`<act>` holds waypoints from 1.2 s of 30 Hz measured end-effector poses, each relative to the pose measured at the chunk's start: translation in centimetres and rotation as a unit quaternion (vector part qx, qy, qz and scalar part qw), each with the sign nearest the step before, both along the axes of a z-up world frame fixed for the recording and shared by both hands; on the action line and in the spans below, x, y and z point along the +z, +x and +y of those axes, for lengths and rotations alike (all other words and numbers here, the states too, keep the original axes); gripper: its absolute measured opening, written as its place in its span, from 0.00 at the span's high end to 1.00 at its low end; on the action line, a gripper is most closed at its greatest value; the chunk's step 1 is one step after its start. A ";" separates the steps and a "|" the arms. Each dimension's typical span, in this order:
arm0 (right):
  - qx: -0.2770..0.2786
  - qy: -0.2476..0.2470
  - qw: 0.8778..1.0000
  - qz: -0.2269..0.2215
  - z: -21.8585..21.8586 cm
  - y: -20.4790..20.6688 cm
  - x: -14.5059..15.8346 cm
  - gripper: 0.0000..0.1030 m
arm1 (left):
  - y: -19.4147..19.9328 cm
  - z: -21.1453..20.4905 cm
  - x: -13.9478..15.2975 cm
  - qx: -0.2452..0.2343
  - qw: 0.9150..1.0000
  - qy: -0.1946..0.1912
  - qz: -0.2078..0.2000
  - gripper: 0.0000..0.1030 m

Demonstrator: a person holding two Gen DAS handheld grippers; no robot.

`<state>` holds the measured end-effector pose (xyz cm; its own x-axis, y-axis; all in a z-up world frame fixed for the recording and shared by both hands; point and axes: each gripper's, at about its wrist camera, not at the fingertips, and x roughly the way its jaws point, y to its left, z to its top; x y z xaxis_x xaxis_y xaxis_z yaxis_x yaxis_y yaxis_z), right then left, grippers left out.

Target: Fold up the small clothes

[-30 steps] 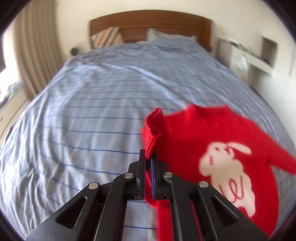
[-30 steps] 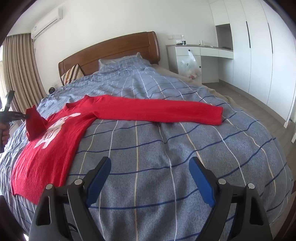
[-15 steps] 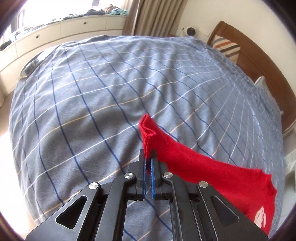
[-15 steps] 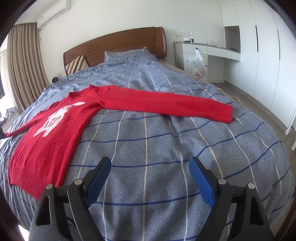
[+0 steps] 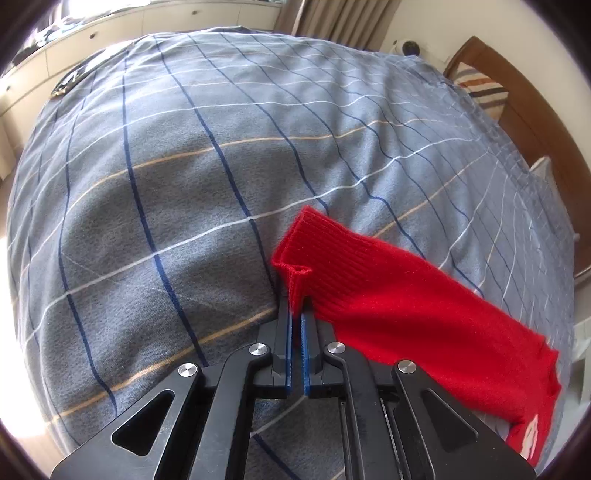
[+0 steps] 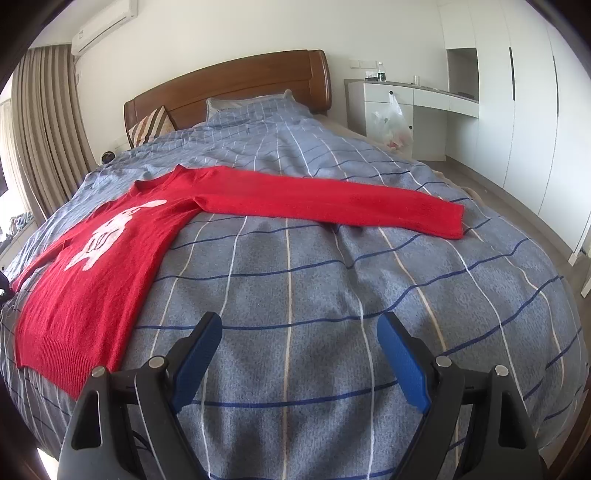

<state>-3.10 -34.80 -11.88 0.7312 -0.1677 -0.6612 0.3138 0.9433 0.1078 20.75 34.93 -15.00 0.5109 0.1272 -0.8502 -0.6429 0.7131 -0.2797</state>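
Note:
A red knit sweater (image 6: 110, 273) with a white rabbit figure lies face up on the blue checked bed cover (image 6: 314, 295). Its right sleeve (image 6: 332, 201) lies stretched out flat toward the right. My left gripper (image 5: 296, 314) is shut on the cuff of the left sleeve (image 5: 388, 299), which is drawn out low over the cover at the bed's left side. My right gripper (image 6: 299, 354) is open and empty, above bare cover near the foot of the bed, to the right of the sweater's hem.
A wooden headboard (image 6: 229, 88) and pillows (image 6: 251, 103) stand at the far end. A white desk with a plastic bag (image 6: 391, 122) and wardrobes stand on the right. Curtains (image 6: 44, 129) and a low white cabinet (image 5: 110, 29) line the left.
My left gripper has pulled the left sleeve off the sweater's body and out to the left, then lowered it toward the cover. My right gripper has stayed open and barely moved.

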 end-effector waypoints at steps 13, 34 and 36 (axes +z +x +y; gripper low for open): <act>0.000 0.000 1.000 0.001 0.2 0.1 0.0 0.17 | -2.7 -2.4 3.7 -0.034 0.991 0.128 -0.016 0.11; 0.055 -0.063 0.996 -0.033 3.6 -0.2 1.3 0.13 | -9.3 -20.3 0.3 -0.280 0.946 0.149 -0.063 0.03; 0.061 -0.064 0.996 -0.028 3.8 0.0 1.1 0.13 | -9.7 -20.5 -0.3 -0.280 0.945 0.155 -0.072 0.01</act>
<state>-3.11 -31.00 -10.83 0.7865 -0.1555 -0.5977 0.1928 0.9812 -0.0015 11.06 14.42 -15.33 0.6788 0.0347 -0.7335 -0.1126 0.9920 -0.0573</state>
